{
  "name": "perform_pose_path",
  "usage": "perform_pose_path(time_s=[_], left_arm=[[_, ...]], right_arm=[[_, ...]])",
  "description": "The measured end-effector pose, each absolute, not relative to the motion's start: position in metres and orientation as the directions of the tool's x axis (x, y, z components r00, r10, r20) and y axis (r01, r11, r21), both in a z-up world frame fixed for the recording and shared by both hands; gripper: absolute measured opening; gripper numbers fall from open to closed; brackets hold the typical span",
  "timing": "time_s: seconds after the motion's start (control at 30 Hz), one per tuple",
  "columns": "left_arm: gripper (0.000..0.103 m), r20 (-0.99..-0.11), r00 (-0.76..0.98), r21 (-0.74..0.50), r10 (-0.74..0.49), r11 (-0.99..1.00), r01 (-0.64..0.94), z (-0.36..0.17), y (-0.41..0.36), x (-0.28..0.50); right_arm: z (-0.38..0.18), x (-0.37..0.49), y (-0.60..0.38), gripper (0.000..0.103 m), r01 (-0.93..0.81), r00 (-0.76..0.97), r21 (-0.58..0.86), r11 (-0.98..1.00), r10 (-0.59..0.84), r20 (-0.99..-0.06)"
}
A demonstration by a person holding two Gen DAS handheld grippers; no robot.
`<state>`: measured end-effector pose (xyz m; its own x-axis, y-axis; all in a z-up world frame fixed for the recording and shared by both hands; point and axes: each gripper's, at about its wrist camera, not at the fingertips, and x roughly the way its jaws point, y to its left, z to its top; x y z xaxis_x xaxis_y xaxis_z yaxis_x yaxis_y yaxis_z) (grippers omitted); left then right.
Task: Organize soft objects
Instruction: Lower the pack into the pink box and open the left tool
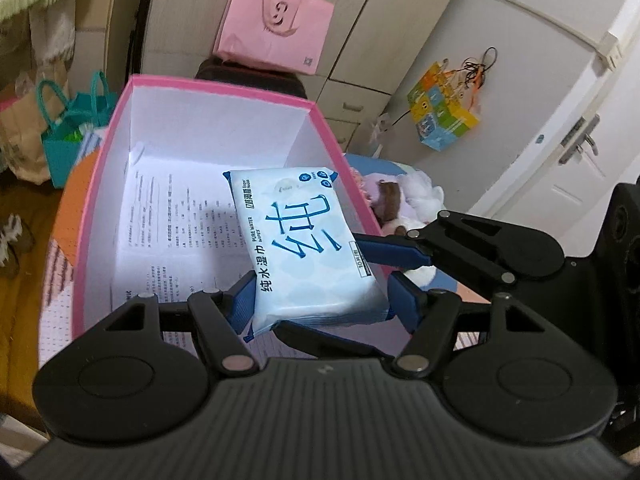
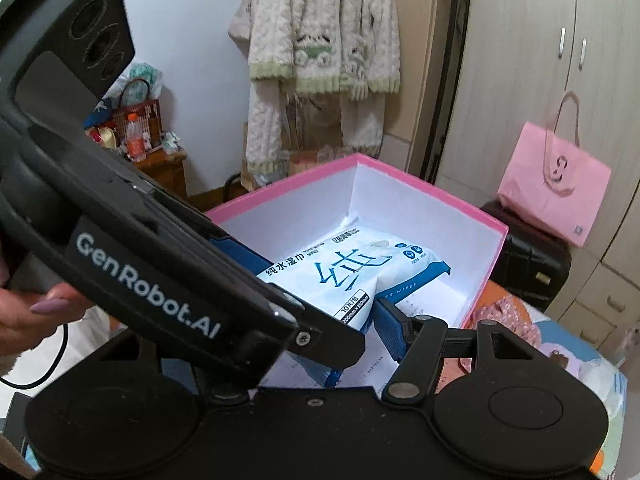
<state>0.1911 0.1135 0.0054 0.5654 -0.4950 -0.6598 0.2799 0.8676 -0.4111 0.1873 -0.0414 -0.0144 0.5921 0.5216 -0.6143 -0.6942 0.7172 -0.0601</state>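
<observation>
left hand-held gripper (image 1: 316,300): clamped on the near end of the wipes pack (image 1: 304,240), blue pads pressing both sides, pack poking out over the pink box (image 1: 224,86).
wipes pack: up in the air above the box's open mouth, tilted, not yet resting on the printed sheet (image 1: 176,224) lining the bottom.
right hand-held gripper (image 2: 372,316): in on the same pack from the right. one blue finger (image 2: 390,330) sits against its edge, the other is hidden behind the left tool, so a shared grip looks likely but i cannot tell for sure.
risk, pull: two grippers on one soft pack. if they drift apart or twist, the film could stretch or slip out of one pair of pads.
risk, drop: let go from here and the pack falls flat-ish, could land skewed or clip the box wall on the right.
risk, collision: the two tools are crowded, touching range. a bump could jolt the grip.
risk, box: light cardboard. a nudge on the rim could slide it.
surface: box sits on a patterned, orange-edged cloth surface. a plush toy (image 1: 404,200) lies just right of the box, likely next.
room: teal bag (image 1: 68,136) at left, pink tote (image 1: 276,24) behind, white wardrobe and door at right, fleece robe (image 2: 320,40) hanging.
</observation>
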Motion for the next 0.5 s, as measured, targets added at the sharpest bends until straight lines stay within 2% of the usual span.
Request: perform_pose_path(time_s=[0.2, 0.33, 0.5], left_arm=[[0.067, -0.686, 0.498, -0.495, -0.53, 0.842, 0.214, -0.018, 0.122, 0.217], [0.067, -0.707, 0.499, -0.46, -0.501, 0.862, 0.212, -0.019, 0.121, 0.22], [0.067, -0.711, 0.541, -0.375, -0.449, 0.893, 0.248, -0.008, 0.122, 0.213]], right_arm=[[-0.027, 0.207, -0.034, 0.069, -0.705, 0.542, -0.057, 0.707, 0.485, -0.686], [-0.029, 0.214, -0.027, 0.069, -0.706, 0.52, -0.063, 0.705, 0.457, -0.722], [-0.024, 0.207, -0.024, 0.07, -0.709, 0.543, -0.117, 0.695, 0.432, -0.72]])
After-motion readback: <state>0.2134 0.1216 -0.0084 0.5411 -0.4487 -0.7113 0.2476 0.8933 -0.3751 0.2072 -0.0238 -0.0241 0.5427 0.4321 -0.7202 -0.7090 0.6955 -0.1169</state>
